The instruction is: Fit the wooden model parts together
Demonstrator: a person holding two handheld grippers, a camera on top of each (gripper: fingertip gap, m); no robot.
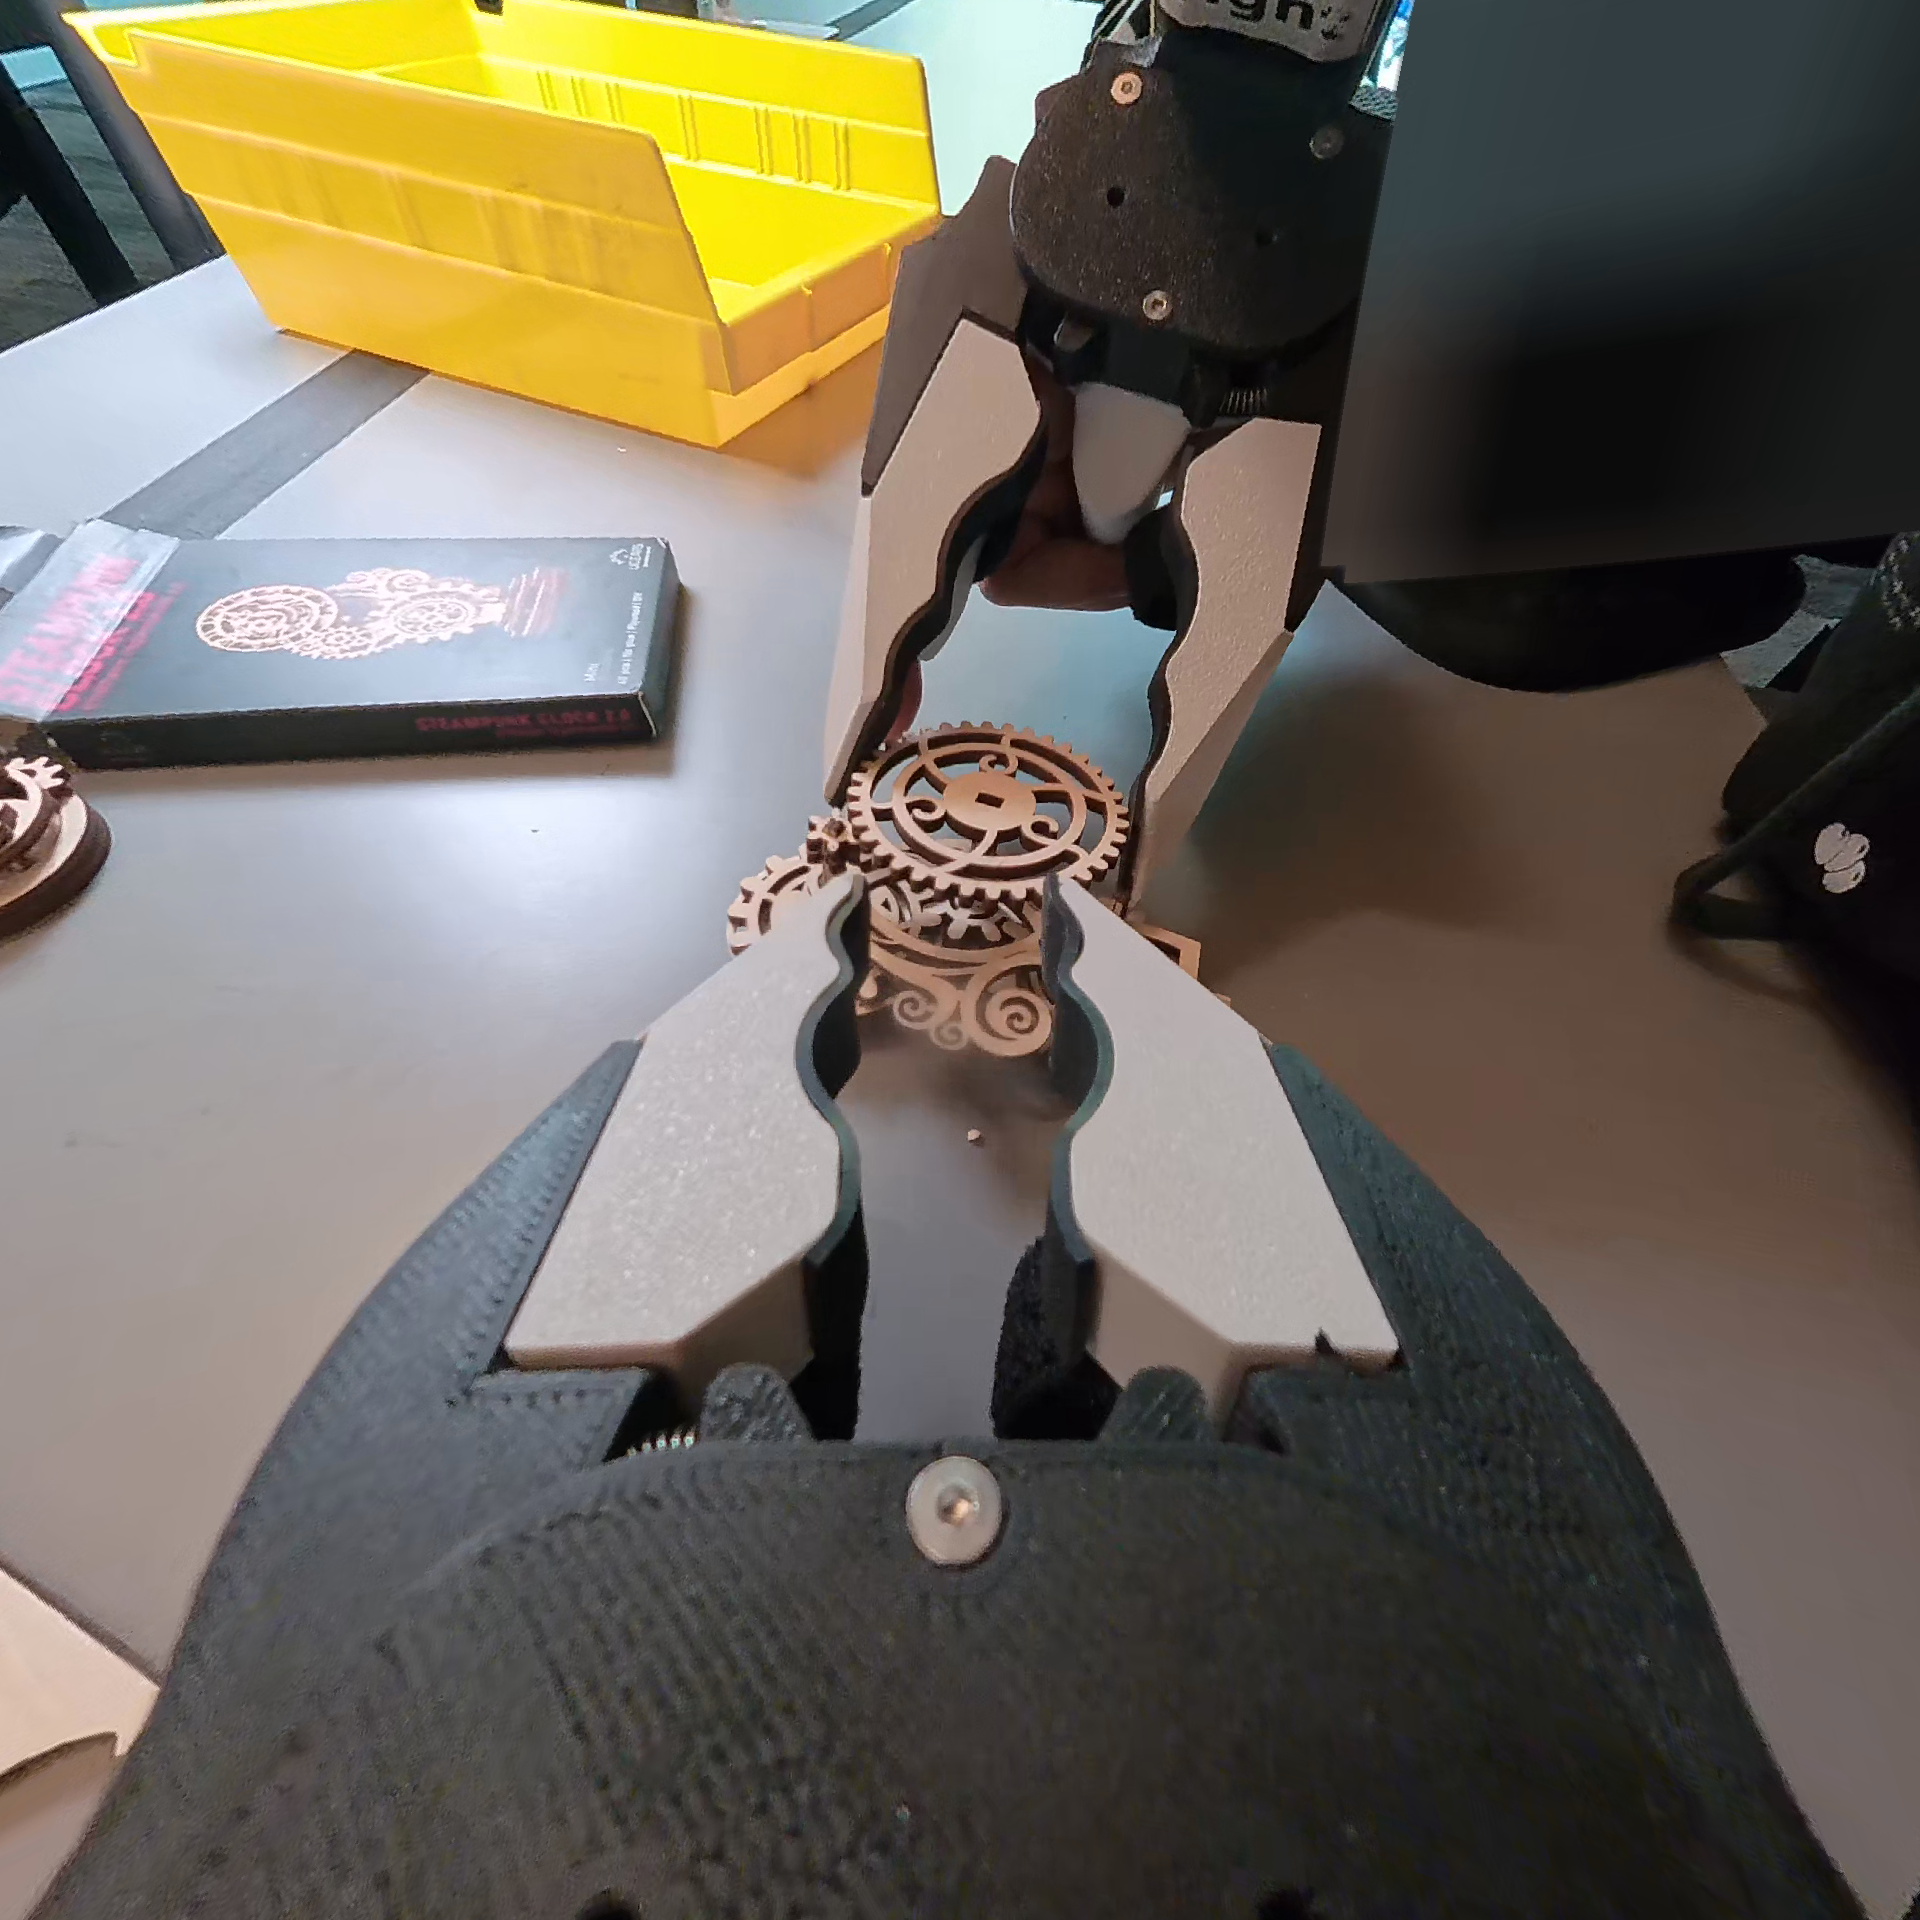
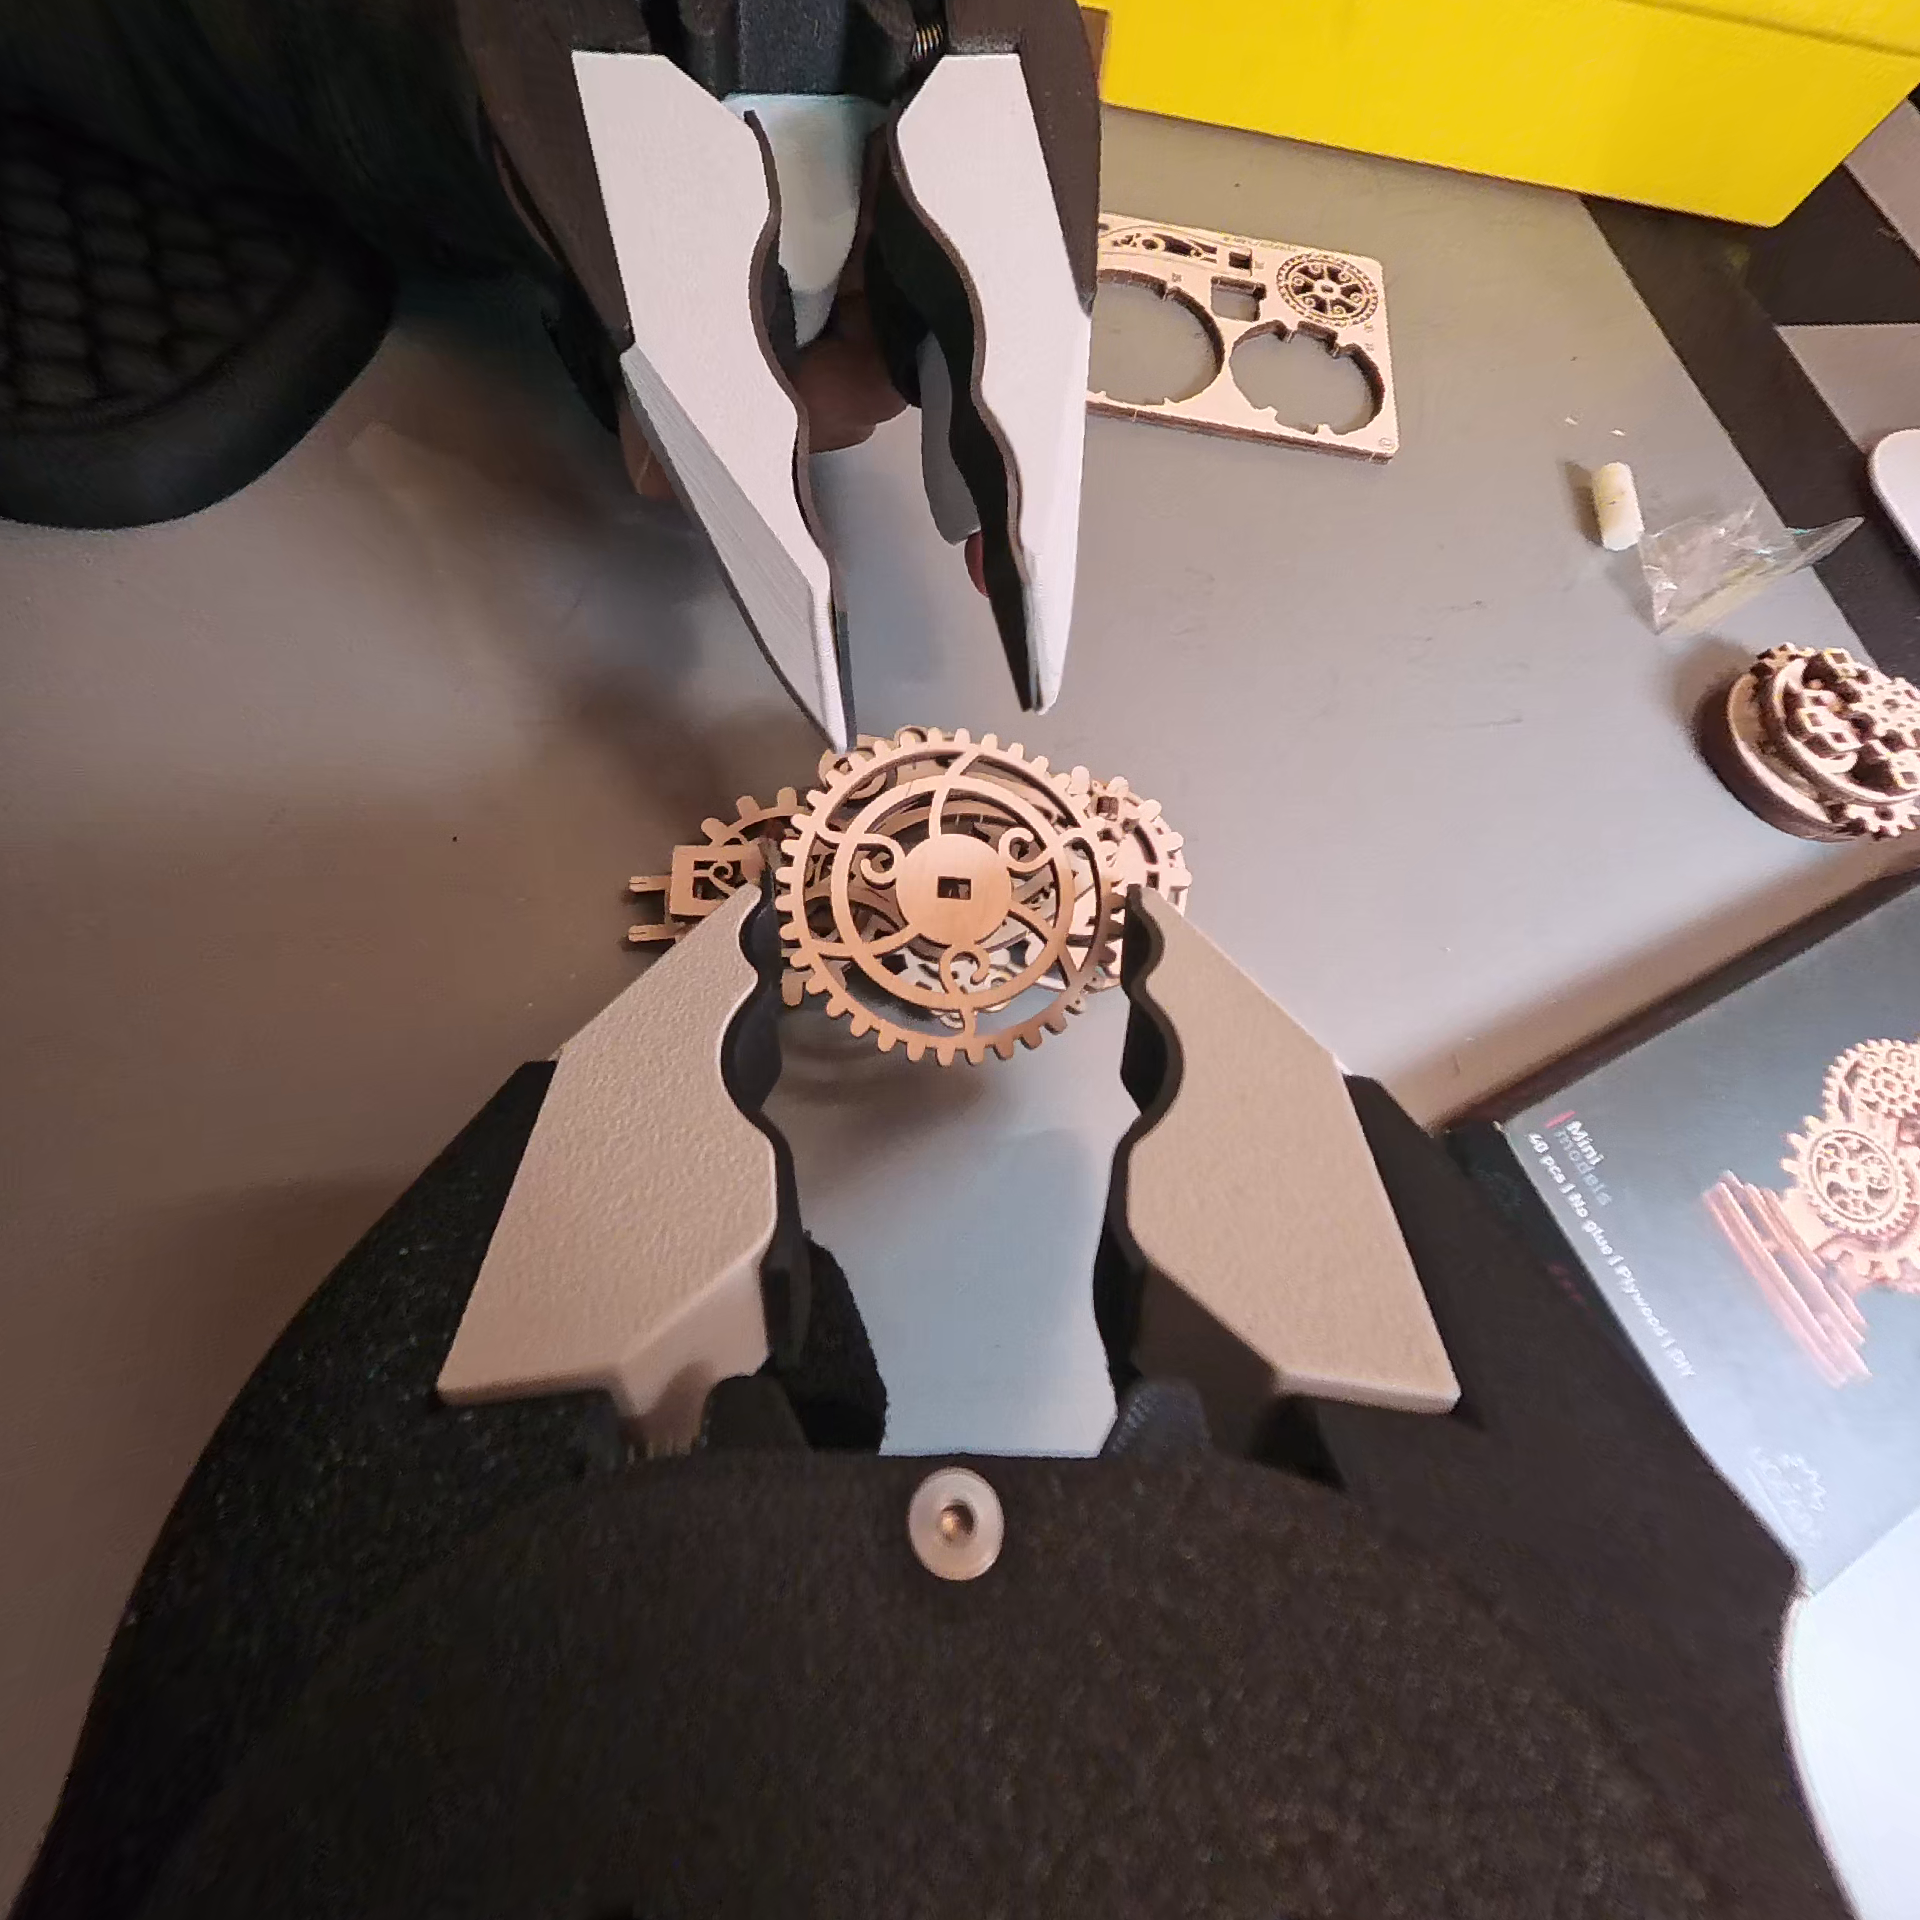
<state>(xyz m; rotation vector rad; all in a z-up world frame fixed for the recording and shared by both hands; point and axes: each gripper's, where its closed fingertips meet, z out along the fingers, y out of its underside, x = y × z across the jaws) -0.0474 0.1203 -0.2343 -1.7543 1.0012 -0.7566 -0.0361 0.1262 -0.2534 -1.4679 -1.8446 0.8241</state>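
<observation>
A wooden gear model (image 1: 961, 1003) of pale laser-cut plywood lies on the grey table (image 1: 416, 1039). Its large gear wheel (image 2: 951, 888) sits tilted on top, with smaller gears (image 2: 1143, 862) behind it. My left gripper (image 1: 951, 899) closes on the model's lower scroll-cut part from the near side. It shows in the right wrist view (image 2: 940, 717) just beyond the model. My right gripper (image 2: 948, 899) straddles the large gear with both fingers against its toothed rim. In the left wrist view it (image 1: 992, 831) comes down from the far side.
A yellow bin (image 1: 520, 208) stands at the back. The black model box (image 1: 364, 644) lies to the left. A punched-out plywood sheet (image 2: 1247, 332), a small plastic bag (image 2: 1704, 561) and a separate round gear assembly (image 2: 1829, 758) lie on the table. A black bag (image 1: 1829, 810) sits to the right. My two grippers' fingertips are within a few centimetres of each other.
</observation>
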